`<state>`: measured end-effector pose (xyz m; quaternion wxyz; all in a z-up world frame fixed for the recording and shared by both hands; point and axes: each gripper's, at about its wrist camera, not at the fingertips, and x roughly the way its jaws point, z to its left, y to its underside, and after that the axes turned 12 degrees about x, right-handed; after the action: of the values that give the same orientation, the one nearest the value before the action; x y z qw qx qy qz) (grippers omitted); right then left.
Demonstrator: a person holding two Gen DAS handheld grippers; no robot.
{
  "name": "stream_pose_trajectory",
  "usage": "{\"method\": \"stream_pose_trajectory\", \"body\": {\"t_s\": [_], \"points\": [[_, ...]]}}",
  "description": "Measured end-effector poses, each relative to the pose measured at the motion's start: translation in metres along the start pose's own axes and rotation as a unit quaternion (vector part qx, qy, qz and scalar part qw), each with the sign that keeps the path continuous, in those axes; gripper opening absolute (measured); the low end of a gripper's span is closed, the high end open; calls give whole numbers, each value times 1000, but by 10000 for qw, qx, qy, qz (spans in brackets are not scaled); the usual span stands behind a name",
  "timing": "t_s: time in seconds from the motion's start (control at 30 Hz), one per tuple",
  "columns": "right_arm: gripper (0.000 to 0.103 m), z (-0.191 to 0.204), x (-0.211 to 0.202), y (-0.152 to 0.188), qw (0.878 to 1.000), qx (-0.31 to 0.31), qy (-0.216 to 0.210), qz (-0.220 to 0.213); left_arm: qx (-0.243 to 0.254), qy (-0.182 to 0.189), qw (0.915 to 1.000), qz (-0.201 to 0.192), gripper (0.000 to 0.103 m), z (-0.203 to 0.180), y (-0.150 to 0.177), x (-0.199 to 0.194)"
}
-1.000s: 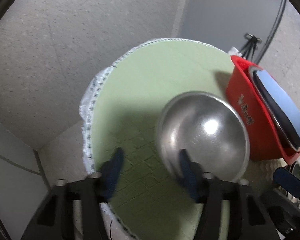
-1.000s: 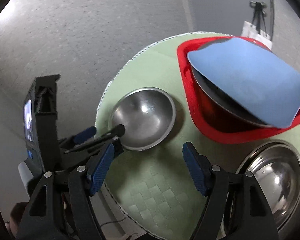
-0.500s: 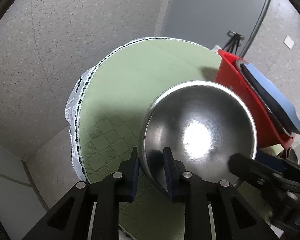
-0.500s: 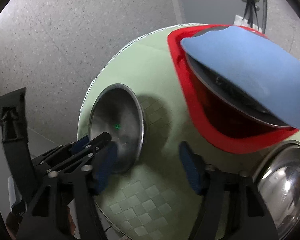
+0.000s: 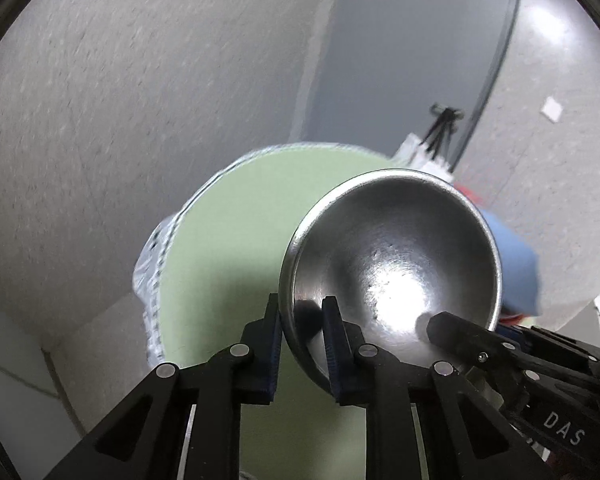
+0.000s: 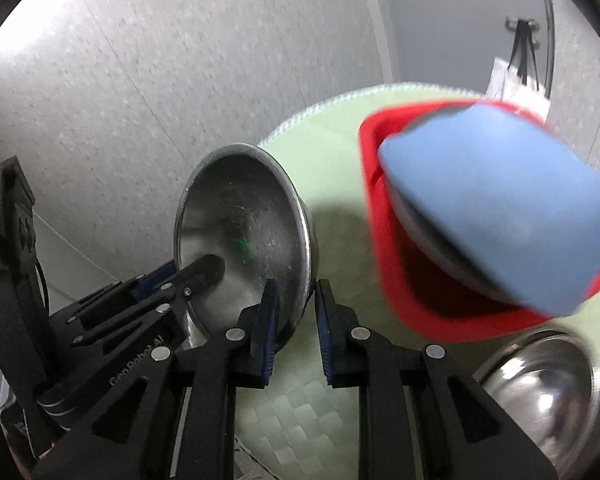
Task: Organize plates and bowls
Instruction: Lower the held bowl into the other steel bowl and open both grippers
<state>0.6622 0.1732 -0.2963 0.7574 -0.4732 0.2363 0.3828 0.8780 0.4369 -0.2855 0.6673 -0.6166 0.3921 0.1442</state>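
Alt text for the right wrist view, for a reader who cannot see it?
Both grippers pinch the rim of a tilted steel bowl above a round green table: the right gripper, jaws closing, at its near edge, the left gripper from the left. Right of it, a red basin holds a blue plate; another steel bowl sits at lower right.

Your left gripper (image 5: 302,344) has its jaws clamped on the rim of the round, shiny steel bowl (image 5: 396,264). The bowl is tilted above the round, pale-green counter (image 5: 228,240).

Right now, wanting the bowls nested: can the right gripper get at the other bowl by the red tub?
Probably not yet: the right gripper is closing on the small bowl, rim between its jaws, so it's busy; the green mat looks free.
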Motion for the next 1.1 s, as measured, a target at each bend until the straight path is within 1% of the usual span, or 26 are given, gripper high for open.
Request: {"method": "stream_pose_trajectory", "body": {"t_s": [0.1,0.2,0.3,0.37,0.5,0.57,0.67,0.77,0.83,0.87,0.97,1.1], "points": [[18,-13,-32,-3,9999,-29,-18,-140,180,9,9998,-107,15,-30,-1,-18],[18,-32,-57,-3,9999,23,6,-146,373,82,9992,-133,15,-72,3,-32],[18,-58,-73,-1,9999,101,26,4,404,157,9991,-36,15,-111,14,-40],[18,-76,-82,3,9999,114,41,86,472,78,9989,-25,15,-137,24,-46],[18,-107,-91,15,9993,21,69,373,355,-65,9993,88,15,-177,38,-50],[18,-122,-90,19,9987,-126,75,492,298,-150,9994,121,15,-190,44,-48],[18,-139,-80,25,9967,-118,-4,803,186,-358,9989,230,15,-210,55,-41],[18,-146,-74,29,9955,-292,30,899,181,-551,9974,420,15,-229,63,-31],[18,-148,-71,31,9948,-372,49,945,168,-639,9965,508,16,-240,62,-26],[18,-149,-72,30,9949,-393,-10,932,206,-746,9959,466,15,-246,64,-27],[18,-149,-73,28,9947,-517,-30,885,186,-840,9951,487,17,-256,61,-27],[23,-153,-78,27,9948,-530,-138,856,109,-915,9948,422,18,-264,62,-35]]}}
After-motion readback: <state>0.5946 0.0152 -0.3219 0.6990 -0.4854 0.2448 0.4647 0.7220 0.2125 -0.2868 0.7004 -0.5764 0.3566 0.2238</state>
